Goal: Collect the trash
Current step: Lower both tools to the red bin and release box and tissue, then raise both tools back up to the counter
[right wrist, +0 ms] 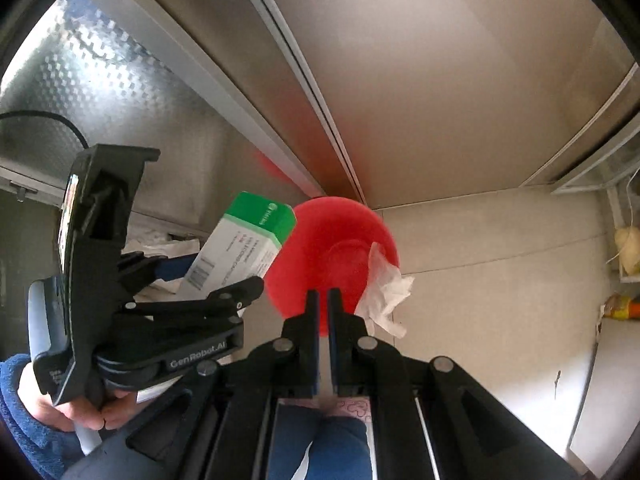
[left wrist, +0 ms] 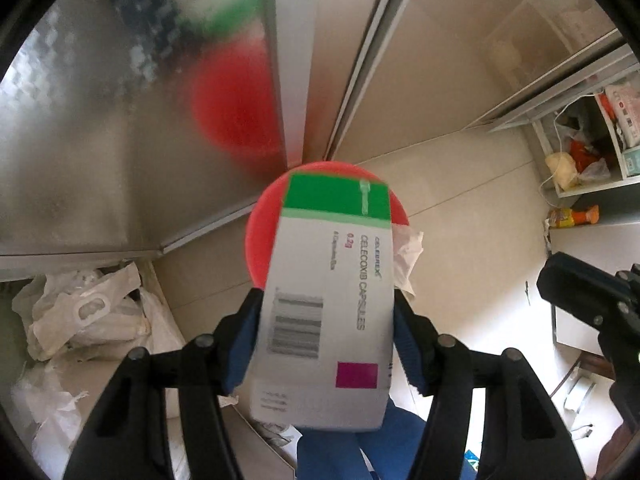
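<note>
My left gripper [left wrist: 326,308] is shut on a white medicine box [left wrist: 320,264] with a green end, its blue pads [left wrist: 240,344] pressing on both long sides. The box hangs tilted over a red round bin [left wrist: 264,236] on the floor. A crumpled white tissue [left wrist: 408,252] lies over the bin's right rim. In the right wrist view, my right gripper [right wrist: 323,308] is shut with nothing between its fingers, just above the near rim of the red bin [right wrist: 332,248], beside the tissue [right wrist: 386,288]. The left gripper [right wrist: 216,276] and box [right wrist: 248,240] show at the left.
Brushed-metal cabinet doors [left wrist: 120,140] stand behind the bin. White plastic bags [left wrist: 80,312] are piled at the left. An open shelf [left wrist: 580,160] with bags and packets is at the right. A person's blue trouser legs [left wrist: 360,444] are below, and a hand [right wrist: 60,408] holds the left gripper.
</note>
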